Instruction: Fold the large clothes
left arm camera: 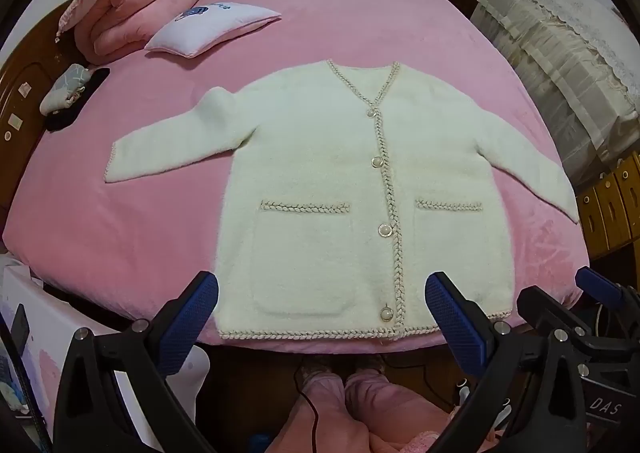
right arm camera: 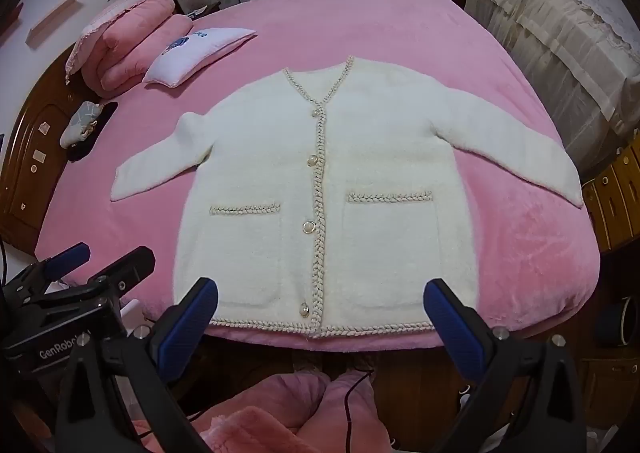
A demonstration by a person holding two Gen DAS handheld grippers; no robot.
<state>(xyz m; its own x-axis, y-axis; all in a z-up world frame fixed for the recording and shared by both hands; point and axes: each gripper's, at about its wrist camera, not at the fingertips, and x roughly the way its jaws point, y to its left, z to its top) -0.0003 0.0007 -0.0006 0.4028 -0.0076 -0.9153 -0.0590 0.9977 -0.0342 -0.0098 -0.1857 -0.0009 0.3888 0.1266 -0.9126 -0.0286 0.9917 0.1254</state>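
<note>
A fluffy white cardigan [left arm camera: 320,181] [right arm camera: 320,189] lies flat and face up on the pink bed [left arm camera: 120,221] [right arm camera: 520,245]. It is buttoned, both sleeves are spread out to the sides, and its braided hem lies along the bed's near edge. My left gripper [left arm camera: 320,281] hovers open over the hem with nothing between its blue pads [left arm camera: 192,321]. My right gripper [right arm camera: 320,289] hangs beside it, also open and empty, above the same hem. Each gripper shows at the edge of the other's view: the right gripper [left arm camera: 568,293] and the left gripper [right arm camera: 104,257].
A folded pink quilt [left arm camera: 128,9] and a white pillow [left arm camera: 208,29] lie at the bed's far left, with a small grey cloth bundle [left arm camera: 64,89] near the wooden headboard. Cream-covered furniture [left arm camera: 560,65] stands to the right. A person's pink-clad legs [left arm camera: 360,413] and a cable are below the grippers.
</note>
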